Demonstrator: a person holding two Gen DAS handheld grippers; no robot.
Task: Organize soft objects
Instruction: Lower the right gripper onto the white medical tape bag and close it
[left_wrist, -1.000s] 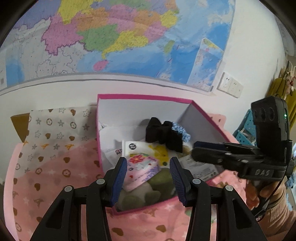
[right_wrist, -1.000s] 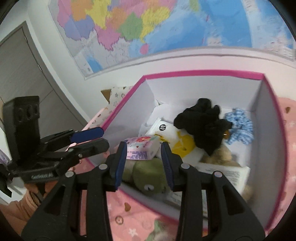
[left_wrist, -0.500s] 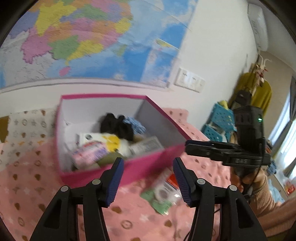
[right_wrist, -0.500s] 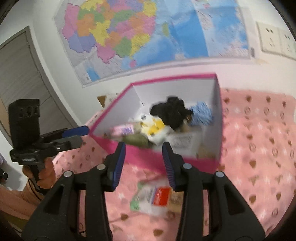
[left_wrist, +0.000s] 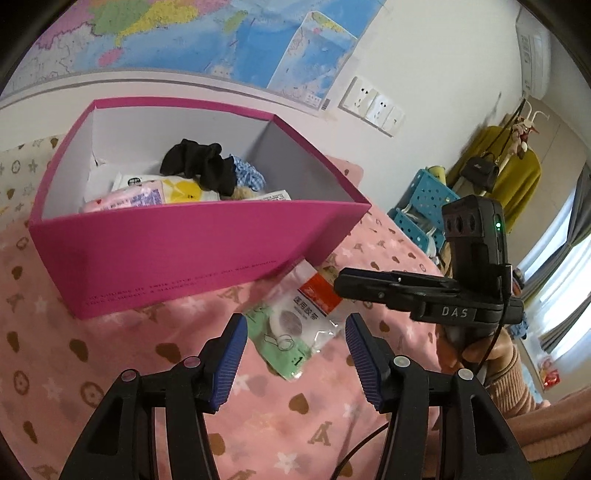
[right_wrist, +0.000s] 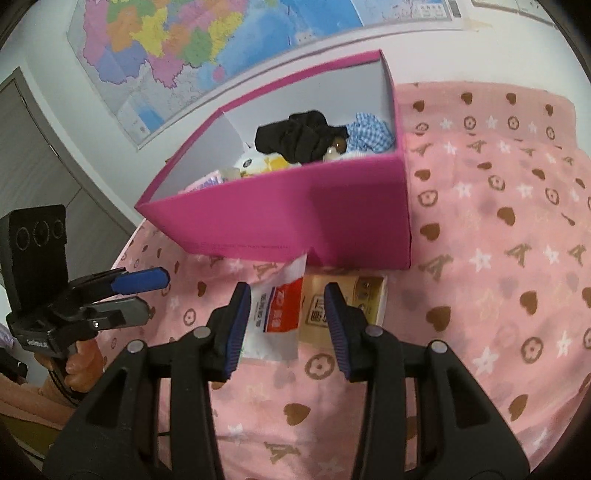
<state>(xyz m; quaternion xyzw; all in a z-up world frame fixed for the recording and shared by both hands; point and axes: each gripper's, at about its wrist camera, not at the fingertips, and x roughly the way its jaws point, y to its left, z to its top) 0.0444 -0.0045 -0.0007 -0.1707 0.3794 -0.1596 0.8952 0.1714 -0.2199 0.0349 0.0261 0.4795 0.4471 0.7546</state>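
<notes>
Left wrist view: the left gripper (left_wrist: 293, 347) hovers with its jaws spread wide and nothing between them, just above a clear packet (left_wrist: 295, 317) (red and white label, green sheet beneath) lying on the pink blanket (left_wrist: 110, 354). The right gripper (right_wrist: 288, 317) is likewise parted and empty over that packet and a tan box (right_wrist: 347, 306). Both lie against the pink box (right_wrist: 295, 218), which holds scrunchies and pouches.

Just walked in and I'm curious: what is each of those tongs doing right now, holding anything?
Left tongs: open, empty, above the plastic packet on the pink blanket.
Right tongs: open, empty, above the same packet.
</notes>
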